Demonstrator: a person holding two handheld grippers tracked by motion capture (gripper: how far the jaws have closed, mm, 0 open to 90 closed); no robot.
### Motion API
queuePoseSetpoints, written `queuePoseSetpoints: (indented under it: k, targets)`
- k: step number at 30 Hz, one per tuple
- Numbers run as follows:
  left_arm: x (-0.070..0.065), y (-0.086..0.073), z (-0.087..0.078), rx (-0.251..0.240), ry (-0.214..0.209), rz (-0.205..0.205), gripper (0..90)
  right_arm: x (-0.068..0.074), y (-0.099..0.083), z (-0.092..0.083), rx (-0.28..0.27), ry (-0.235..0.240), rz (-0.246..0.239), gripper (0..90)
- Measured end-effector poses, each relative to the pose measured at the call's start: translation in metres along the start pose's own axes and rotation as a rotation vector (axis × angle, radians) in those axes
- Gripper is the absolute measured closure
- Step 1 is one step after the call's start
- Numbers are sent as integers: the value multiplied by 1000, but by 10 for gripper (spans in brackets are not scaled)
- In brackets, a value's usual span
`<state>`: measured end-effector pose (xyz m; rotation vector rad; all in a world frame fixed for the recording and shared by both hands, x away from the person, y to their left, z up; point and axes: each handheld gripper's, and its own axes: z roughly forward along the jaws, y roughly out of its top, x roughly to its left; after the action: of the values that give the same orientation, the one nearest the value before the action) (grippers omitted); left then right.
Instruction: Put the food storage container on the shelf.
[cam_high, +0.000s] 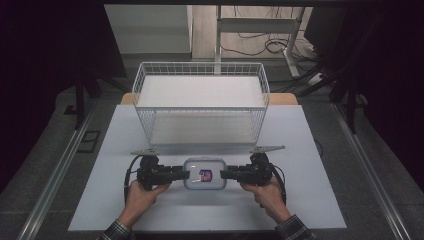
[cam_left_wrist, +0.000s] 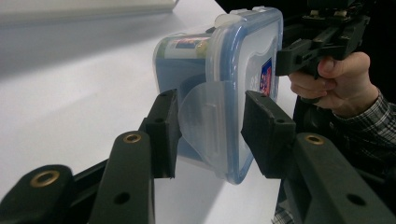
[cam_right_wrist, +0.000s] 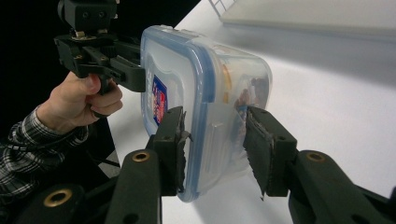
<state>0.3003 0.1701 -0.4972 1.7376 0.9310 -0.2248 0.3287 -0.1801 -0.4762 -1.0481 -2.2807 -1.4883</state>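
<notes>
I'm gripping the lidded container (cam_high: 205, 174) with both tongs (cam_high: 182, 174) (cam_high: 226, 174) closed on its ends near the surface's (cam_high: 310, 200) front edge, the basket (cam_high: 200, 102) waiting empty.

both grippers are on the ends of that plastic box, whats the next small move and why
Probably lift it a little higher, level, then carry it toward the wire basket. The left gripper and right gripper clamp opposite ends of the lidded container, and the basket stands just behind it.
</notes>
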Motion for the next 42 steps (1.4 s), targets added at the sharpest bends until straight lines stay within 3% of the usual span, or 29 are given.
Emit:
queuePoseSetpoints:
  k: [28, 33, 42]
  targets:
    - [-24, 113, -40, -91, 53, 54, 568, 20, 107, -24, -90, 18, -76, 587]
    - [-25, 138, -47, -108, 56, 61, 569, 22, 133, -28, -117, 15, -95, 587]
    - [-13, 175, -55, -141, 55, 65, 570, 21, 172, -28, -145, -1, -125, 586]
